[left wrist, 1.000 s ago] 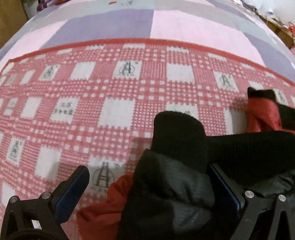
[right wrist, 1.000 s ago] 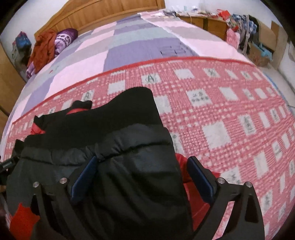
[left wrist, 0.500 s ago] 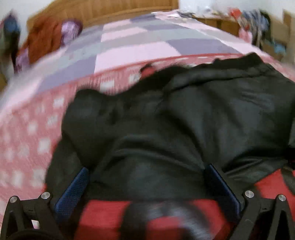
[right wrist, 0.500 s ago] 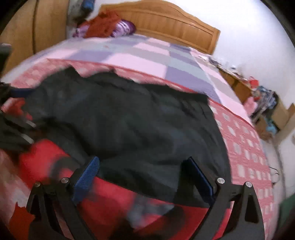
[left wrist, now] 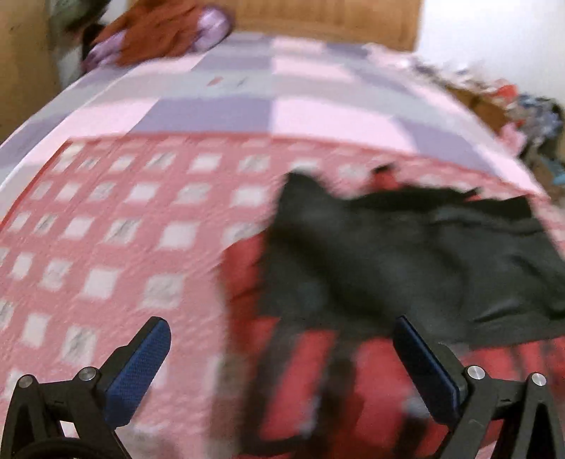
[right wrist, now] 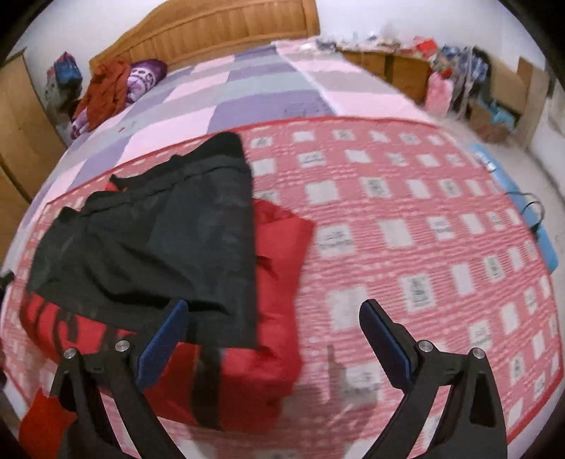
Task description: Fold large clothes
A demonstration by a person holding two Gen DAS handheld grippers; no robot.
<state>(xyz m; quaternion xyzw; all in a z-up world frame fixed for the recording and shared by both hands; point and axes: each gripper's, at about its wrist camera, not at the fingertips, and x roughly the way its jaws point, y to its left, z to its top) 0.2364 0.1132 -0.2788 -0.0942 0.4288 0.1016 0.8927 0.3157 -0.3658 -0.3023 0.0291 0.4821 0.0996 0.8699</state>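
Note:
A large black and red jacket (right wrist: pixel 152 247) lies folded on the red checked blanket (right wrist: pixel 406 219). Its black side faces up and red fabric shows at its near and right edges. In the left wrist view the jacket (left wrist: pixel 388 254) lies at centre right, blurred. My left gripper (left wrist: pixel 282 356) is open and empty, above the jacket's left near edge. My right gripper (right wrist: pixel 273 339) is open and empty, above the jacket's right near corner.
The blanket lies on a bed with a pink and purple checked sheet (right wrist: pixel 247 88) and a wooden headboard (right wrist: pixel 212 31). A pile of clothes (right wrist: pixel 113 88) sits at the far left. Cabinets and clutter (right wrist: pixel 459 77) stand to the right of the bed.
Both grippers have let go of the jacket and pulled back. The jacket now lies folded flat with its black part laid over the red.

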